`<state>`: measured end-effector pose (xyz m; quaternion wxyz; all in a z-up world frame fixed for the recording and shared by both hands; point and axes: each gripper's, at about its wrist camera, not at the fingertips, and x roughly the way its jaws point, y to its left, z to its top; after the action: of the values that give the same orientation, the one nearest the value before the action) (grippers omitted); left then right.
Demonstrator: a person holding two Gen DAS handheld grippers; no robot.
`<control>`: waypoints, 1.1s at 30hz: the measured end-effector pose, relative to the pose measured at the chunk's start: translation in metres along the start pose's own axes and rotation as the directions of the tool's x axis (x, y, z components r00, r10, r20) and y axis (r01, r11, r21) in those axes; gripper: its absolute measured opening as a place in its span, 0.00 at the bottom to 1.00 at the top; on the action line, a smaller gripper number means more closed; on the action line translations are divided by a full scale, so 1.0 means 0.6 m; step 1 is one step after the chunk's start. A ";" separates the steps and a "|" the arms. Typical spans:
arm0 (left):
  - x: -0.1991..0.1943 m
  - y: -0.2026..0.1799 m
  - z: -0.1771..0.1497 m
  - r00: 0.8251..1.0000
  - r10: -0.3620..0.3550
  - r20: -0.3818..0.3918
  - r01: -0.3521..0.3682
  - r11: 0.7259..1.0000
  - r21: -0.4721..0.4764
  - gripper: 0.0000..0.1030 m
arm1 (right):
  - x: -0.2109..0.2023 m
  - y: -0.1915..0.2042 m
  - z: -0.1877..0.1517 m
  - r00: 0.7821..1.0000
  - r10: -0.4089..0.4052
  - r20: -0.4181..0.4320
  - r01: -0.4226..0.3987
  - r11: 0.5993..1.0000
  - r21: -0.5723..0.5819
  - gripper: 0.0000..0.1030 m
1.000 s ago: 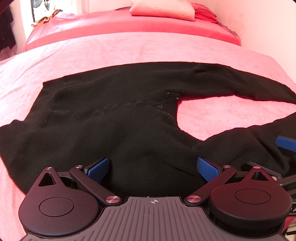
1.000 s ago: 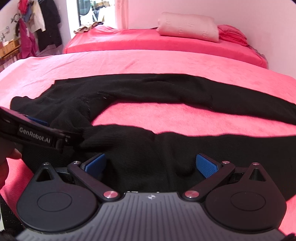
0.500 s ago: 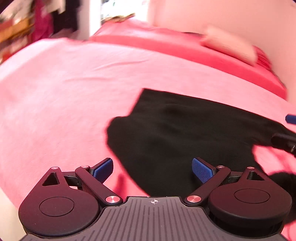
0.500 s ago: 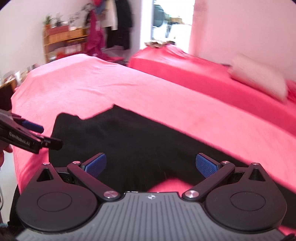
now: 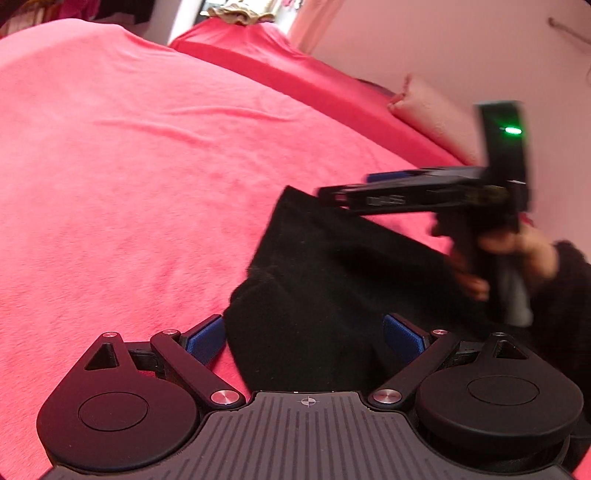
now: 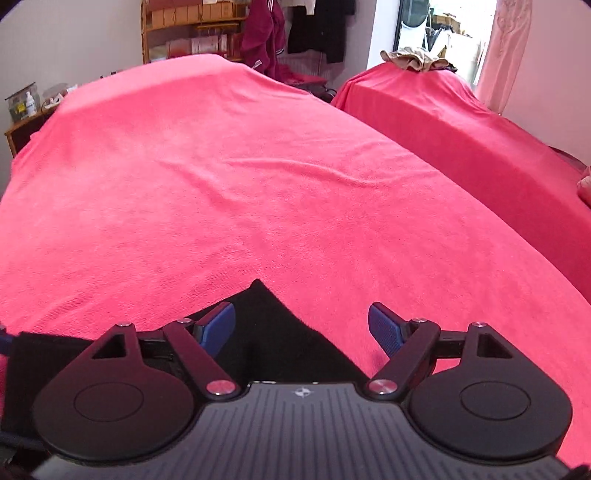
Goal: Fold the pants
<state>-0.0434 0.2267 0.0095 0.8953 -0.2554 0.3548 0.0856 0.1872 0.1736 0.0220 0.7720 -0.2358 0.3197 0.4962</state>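
Observation:
Black pants (image 5: pixel 325 280) lie flat on the pink bed cover. In the left wrist view only their waist end shows, at lower right. My left gripper (image 5: pixel 304 334) is open, with the near waist corner between its blue pads. The right gripper shows there from the side, its tip (image 5: pixel 332 194) over the far waist corner. In the right wrist view my right gripper (image 6: pixel 301 326) is open, with a pointed corner of the pants (image 6: pixel 266 325) just inside its jaws.
The pink cover (image 6: pixel 221 177) spreads wide to the left and beyond the pants. A second red bed (image 6: pixel 461 122) stands behind. A pink pillow (image 5: pixel 432 118) lies at the far right. Shelves and hanging clothes (image 6: pixel 266 33) stand at the back.
Both grippers have swung left along the pants, from the legs and crotch to the waist end. Both stay open. The pants have not visibly moved.

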 end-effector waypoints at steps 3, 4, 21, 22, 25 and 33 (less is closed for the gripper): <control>0.002 0.005 -0.005 0.996 -0.093 -0.001 0.093 0.996 0.000 1.00 | 0.042 -0.006 -0.003 0.999 0.002 -0.055 -0.001 1.000 0.021 0.65; 0.000 0.006 -0.007 0.993 -0.119 -0.006 0.119 0.993 0.004 1.00 | 0.041 -0.011 -0.009 0.998 0.048 -0.039 -0.046 0.997 0.061 0.49; -0.156 0.064 -0.055 0.929 -0.316 0.194 0.312 0.949 0.055 1.00 | -0.141 0.046 -0.031 0.992 0.070 0.100 -0.076 0.996 0.055 0.80; -0.162 0.076 -0.053 0.934 -0.289 0.209 0.286 0.957 0.044 1.00 | -0.171 0.063 -0.047 0.990 0.094 0.104 -0.097 0.995 0.017 0.78; -0.178 0.098 -0.044 0.954 -0.166 0.250 0.171 0.985 0.004 1.00 | -0.238 0.137 -0.097 0.982 0.168 0.082 -0.159 0.982 -0.103 0.78; -0.176 0.091 -0.056 0.975 -0.067 0.212 0.078 0.996 -0.041 1.00 | -0.202 0.332 -0.188 0.998 0.057 0.030 -0.042 0.927 -0.372 0.20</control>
<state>-0.1593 0.2587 0.0389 0.9238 -0.2795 0.2463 0.0881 -0.0613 0.1013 0.0237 0.7070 -0.3592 0.2105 0.5717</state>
